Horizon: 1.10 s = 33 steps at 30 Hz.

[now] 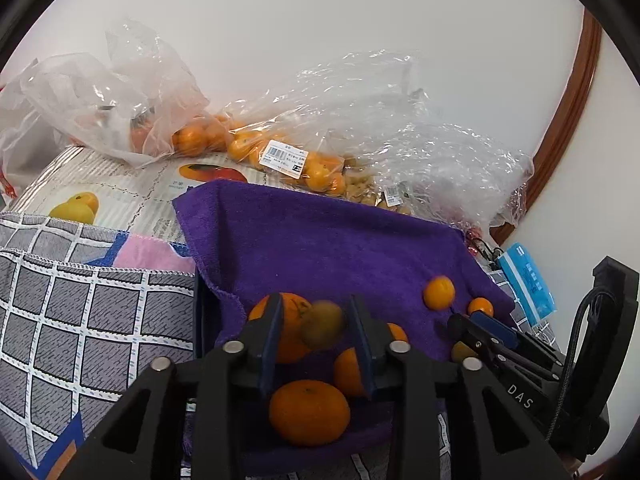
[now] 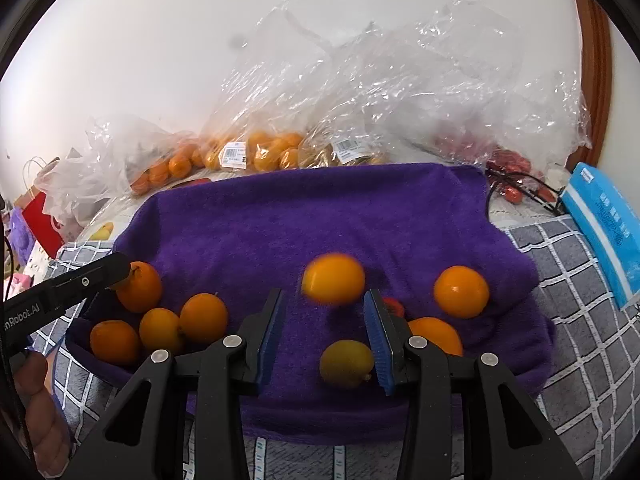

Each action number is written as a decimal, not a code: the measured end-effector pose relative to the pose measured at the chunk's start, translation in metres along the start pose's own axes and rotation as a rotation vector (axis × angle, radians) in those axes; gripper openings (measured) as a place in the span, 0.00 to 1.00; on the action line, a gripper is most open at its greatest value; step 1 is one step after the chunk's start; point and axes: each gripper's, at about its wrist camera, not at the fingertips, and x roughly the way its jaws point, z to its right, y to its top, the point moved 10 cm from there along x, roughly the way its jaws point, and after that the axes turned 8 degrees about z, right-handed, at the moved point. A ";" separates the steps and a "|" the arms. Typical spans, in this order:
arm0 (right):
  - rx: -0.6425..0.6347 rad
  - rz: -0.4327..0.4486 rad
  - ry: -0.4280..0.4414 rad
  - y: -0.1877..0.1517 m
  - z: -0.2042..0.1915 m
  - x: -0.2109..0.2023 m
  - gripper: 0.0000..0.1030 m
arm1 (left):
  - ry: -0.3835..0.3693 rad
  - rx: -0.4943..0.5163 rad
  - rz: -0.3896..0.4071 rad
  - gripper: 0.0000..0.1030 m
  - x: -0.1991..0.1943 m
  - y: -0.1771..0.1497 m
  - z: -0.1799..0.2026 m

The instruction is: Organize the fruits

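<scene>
Currently, on my left wrist view, the left gripper [image 1: 316, 326] shows its jaws parted, with a blurred, greenish-yellow fruit [image 1: 323, 324] between them; neither pad visibly presses on it, so I read no firm grip. Behind the left jaw sits a large orange [image 1: 294, 320], and a mandarin [image 1: 309, 412] lies at lower centre on the purple towel [image 1: 320, 240]. A small orange fruit [image 1: 439, 293] is blurred at centre right of that frame.

On my right wrist view, the right gripper [image 2: 324, 316] has its jaws apart and holds nothing. A blurred yellow-orange fruit [image 2: 333, 279] appears just beyond the fingertips, and a yellow fruit [image 2: 346, 364] lies on the towel just beside the right jaw. Four oranges [image 2: 160, 320] cluster at centre left, near the other gripper's tip; one orange [image 2: 461, 291] lies at centre right. Clear plastic bags [image 2: 360, 100] holding more fruit fill the upper part of the frame, behind the towel.
</scene>
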 end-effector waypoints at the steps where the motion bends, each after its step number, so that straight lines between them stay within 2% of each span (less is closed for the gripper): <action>1: 0.004 0.002 0.000 0.000 0.001 -0.001 0.40 | -0.003 0.005 0.001 0.37 0.000 0.000 0.001; 6: 0.022 0.013 -0.004 0.004 0.006 -0.008 0.42 | 0.018 0.047 0.001 0.50 0.000 -0.001 0.004; 13: 0.072 0.026 -0.013 0.023 0.007 -0.045 0.45 | 0.086 0.094 -0.022 0.57 -0.024 0.010 0.011; 15: 0.078 0.031 -0.030 0.030 0.008 -0.066 0.51 | 0.049 0.074 -0.032 0.62 -0.043 0.012 0.020; 17: 0.075 0.029 -0.042 0.032 0.007 -0.086 0.52 | 0.040 0.060 -0.018 0.70 -0.066 0.014 0.027; 19: 0.084 0.036 -0.053 0.032 0.006 -0.107 0.53 | 0.044 0.068 -0.006 0.71 -0.085 0.014 0.033; 21: 0.098 0.040 -0.046 0.031 0.004 -0.129 0.58 | 0.077 0.083 -0.006 0.75 -0.104 0.011 0.037; 28: 0.080 0.020 -0.068 0.014 0.002 -0.191 0.61 | 0.146 0.119 0.021 0.85 -0.166 -0.002 0.050; 29: 0.082 0.014 -0.073 0.011 0.002 -0.199 0.61 | 0.148 0.125 0.035 0.89 -0.178 -0.003 0.055; 31: 0.072 0.016 -0.089 0.006 0.003 -0.213 0.71 | 0.152 0.140 0.050 0.94 -0.192 -0.005 0.062; 33: 0.047 0.060 -0.120 0.006 0.004 -0.232 0.85 | 0.171 0.160 0.063 0.95 -0.203 -0.007 0.067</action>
